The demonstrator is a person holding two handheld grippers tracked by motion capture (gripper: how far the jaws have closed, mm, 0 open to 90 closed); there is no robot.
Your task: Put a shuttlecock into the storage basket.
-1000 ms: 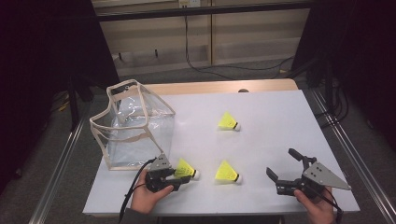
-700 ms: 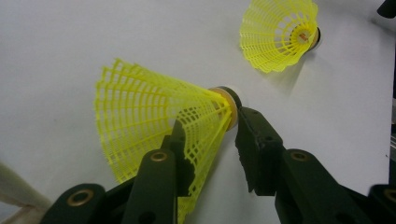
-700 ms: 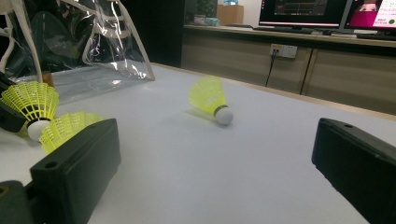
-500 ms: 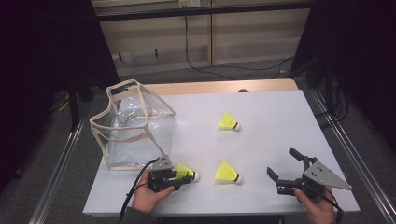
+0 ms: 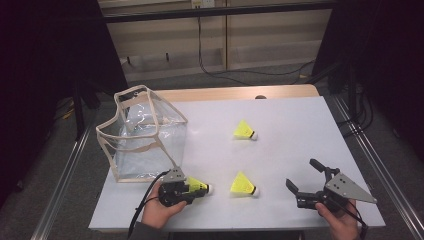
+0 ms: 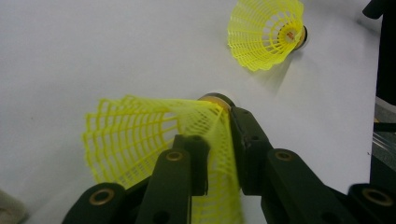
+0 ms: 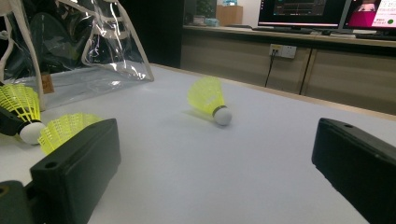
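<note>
My left gripper [image 5: 196,188] lies at the table's front left, shut on the skirt of a yellow shuttlecock [image 5: 199,186]. Its jaws have just been closing. In the left gripper view the black jaws pinch the mesh skirt [image 6: 135,135] flat, and the cork points away from me. A second yellow shuttlecock [image 5: 243,185] [image 6: 268,35] lies just to the right of it. A third shuttlecock [image 5: 244,131] [image 7: 209,99] lies farther back at mid-table. My right gripper [image 5: 301,173] [image 7: 215,154] rests at the front right, open with nothing between its jaws.
A clear plastic bag with beige trim [image 5: 142,135] [image 7: 93,42] stands open at the table's left side, behind my left hand. The white table [image 5: 300,125] has bare surface between the shuttlecocks and the right gripper. Cabinets and cables lie beyond the far edge.
The left gripper's jaws have closed in on the shuttlecock's skirt, squeezing it. Both hands have stayed in place, and the other two shuttlecocks have not moved.
</note>
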